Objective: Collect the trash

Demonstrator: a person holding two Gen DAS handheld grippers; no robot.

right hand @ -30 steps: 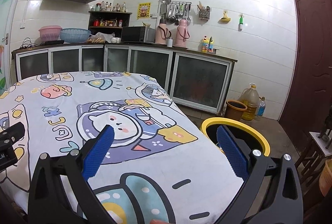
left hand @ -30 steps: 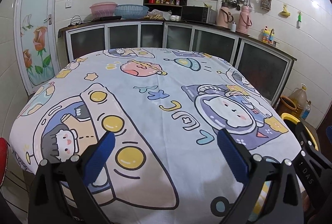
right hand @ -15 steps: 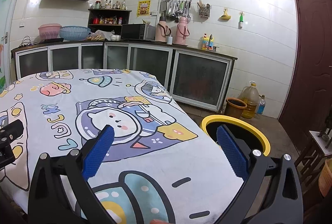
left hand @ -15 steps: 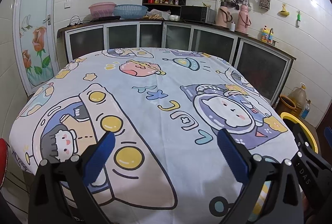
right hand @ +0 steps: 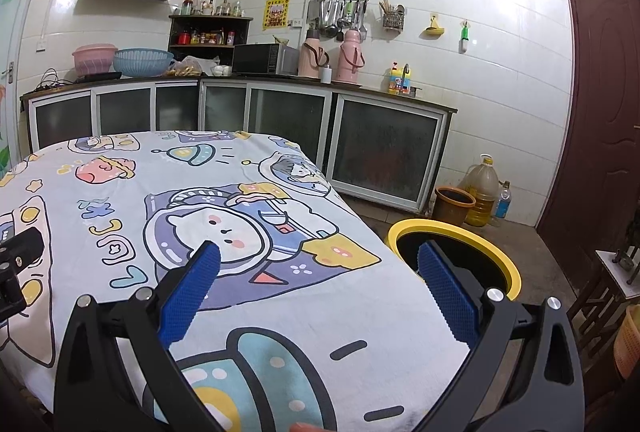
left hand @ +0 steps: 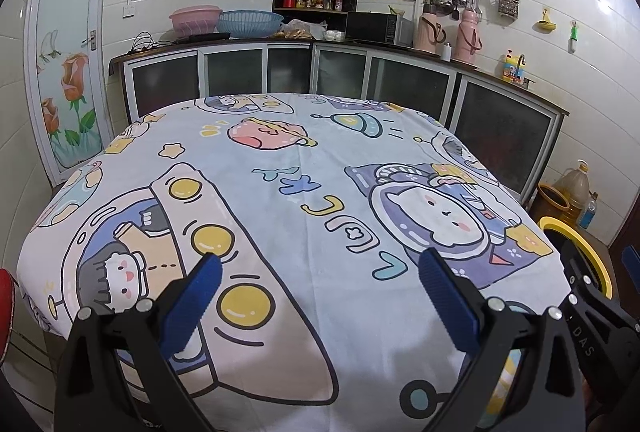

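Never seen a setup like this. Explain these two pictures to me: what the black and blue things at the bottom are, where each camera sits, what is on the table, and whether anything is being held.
There is no robot here. A person holds a two-finger gripper in each hand, and each gripper carries a wide-angle camera looking forward along its fingers. The black arms with blue pads at the bottom are those fingers.

One picture comes from the left gripper, the other from the right gripper. Both stand open with nothing between their pads.

They hover over a table covered by a cartoon-printed tablecloth. I see no trash or other loose item on the cloth in either view. On the floor past the table's right edge stands a black bin with a yellow rim, presumably for the trash. Behind is a kitchen counter with basins, flasks and a microwave.
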